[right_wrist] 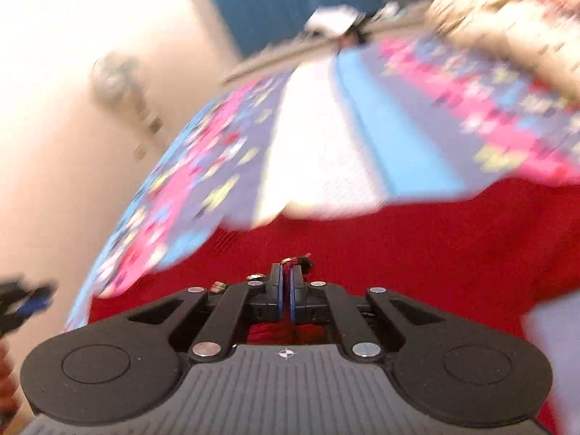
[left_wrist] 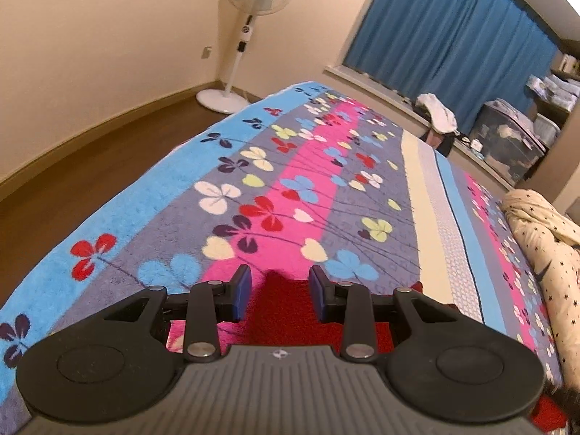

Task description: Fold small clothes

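A: Bedroom w/ a bed [left_wrist: 326,166] under a bright flowered blanket, fan [left_wrist: 253,7] in the corner, blue curtains [left_wrist: 453,29] along the window, starred duvet [left_wrist: 543,239] bunched at the side. Where's the garment?

B: Red garment [right_wrist: 417,246] lies on the blanket at the near edge of the bed, right under both tools. From the left cam only a strip of it shows, between and below the fingers.

A: Grippers?

B: Right gripper [right_wrist: 289,275] is pinched closed on a bit of the red cloth, a few threads poke out past the tips. Left gripper [left_wrist: 279,286] stands partly open, nothing pressed between its pads, red fabric just below it. Right cam is badly smeared, so detail there is rough.

A: So the step is?

B: My guess: lifting one edge w/ the right to start a fold, left not yet gripping. To do it well, I'd get the left onto a matching edge or corner before carrying anything over, else the cloth swings and folds crooked. Keep the lift low, lay the edge down flat, don't drag the blanket along.

A: Fabric like?

B: Solid red, looks knit-ish and soft, slightly fuzzy texture, lying fairly flat w/ mild wrinkles. Can't tell what kind of garment, too little in view. Prob limp, so a one-point pinch will let it droop.
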The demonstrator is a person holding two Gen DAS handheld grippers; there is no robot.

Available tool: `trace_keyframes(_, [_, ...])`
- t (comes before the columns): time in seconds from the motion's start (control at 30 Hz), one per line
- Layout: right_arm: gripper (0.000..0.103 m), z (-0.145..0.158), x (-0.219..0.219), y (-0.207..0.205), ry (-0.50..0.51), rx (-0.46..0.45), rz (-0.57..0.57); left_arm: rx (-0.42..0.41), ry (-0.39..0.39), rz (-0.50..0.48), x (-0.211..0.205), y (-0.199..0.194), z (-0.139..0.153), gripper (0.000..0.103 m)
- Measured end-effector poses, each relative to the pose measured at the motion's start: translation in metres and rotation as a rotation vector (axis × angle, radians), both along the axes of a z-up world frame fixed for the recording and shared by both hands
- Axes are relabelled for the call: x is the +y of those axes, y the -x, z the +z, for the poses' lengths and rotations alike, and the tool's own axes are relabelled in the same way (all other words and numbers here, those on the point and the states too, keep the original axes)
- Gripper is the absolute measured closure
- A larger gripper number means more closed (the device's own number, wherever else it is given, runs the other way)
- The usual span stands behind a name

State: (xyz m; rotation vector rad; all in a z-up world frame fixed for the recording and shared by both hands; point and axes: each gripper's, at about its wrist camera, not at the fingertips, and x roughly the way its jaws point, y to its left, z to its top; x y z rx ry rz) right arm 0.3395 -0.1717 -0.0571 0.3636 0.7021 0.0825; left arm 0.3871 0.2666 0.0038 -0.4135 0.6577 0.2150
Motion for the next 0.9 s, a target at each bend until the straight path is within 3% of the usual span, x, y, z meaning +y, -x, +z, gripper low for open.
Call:
trace_keyframes(0.1, [0.1,-0.013,-0.049,-0.014,0.057,0.096,-0.174,0.015,-0.009,-0.047,-0.01,-0.004,-0.005,0.065])
trace_keyframes(0.2, [0.1,-0.035,-0.079,-0.023,0.033,0.193,-0.246,0.055,-0.021,-0.118,-0.027,-0.011,-0.016,0.065])
trace_keyframes(0.4, [0.1,-0.03,-0.077,-0.026,0.039,0.138,-0.233,0.158,-0.016,-0.295,-0.061,-0.017,-0.047,0.065])
trace_keyframes(0.5, [0.098,-0.045,-0.079,-0.038,0.071,0.256,-0.214,0.327,-0.101,-0.315,-0.073,-0.023,-0.078,0.066])
trace_keyframes(0.53, [0.098,-0.048,-0.084,-0.036,0.075,0.272,-0.254,0.359,-0.14,-0.315,-0.075,-0.024,-0.086,0.065])
trace_keyframes(0.63, [0.094,-0.033,-0.093,-0.029,0.061,0.204,-0.332,0.33,-0.148,-0.3,-0.076,-0.021,-0.079,0.066])
trace_keyframes(0.7, [0.093,-0.024,-0.091,-0.025,0.045,0.139,-0.299,0.247,-0.18,-0.298,-0.081,-0.017,-0.067,0.066])
trace_keyframes(0.77, [0.092,-0.03,-0.088,-0.028,-0.024,0.167,-0.217,0.204,-0.175,-0.307,-0.084,-0.015,-0.063,0.066])
trace_keyframes(0.87, [0.092,-0.065,-0.081,-0.037,-0.04,0.36,-0.124,0.319,-0.136,-0.299,-0.081,-0.022,-0.084,0.066])
trace_keyframes(0.9, [0.093,-0.067,-0.081,-0.035,-0.034,0.358,-0.129,0.351,-0.115,-0.284,-0.078,-0.024,-0.09,0.065])
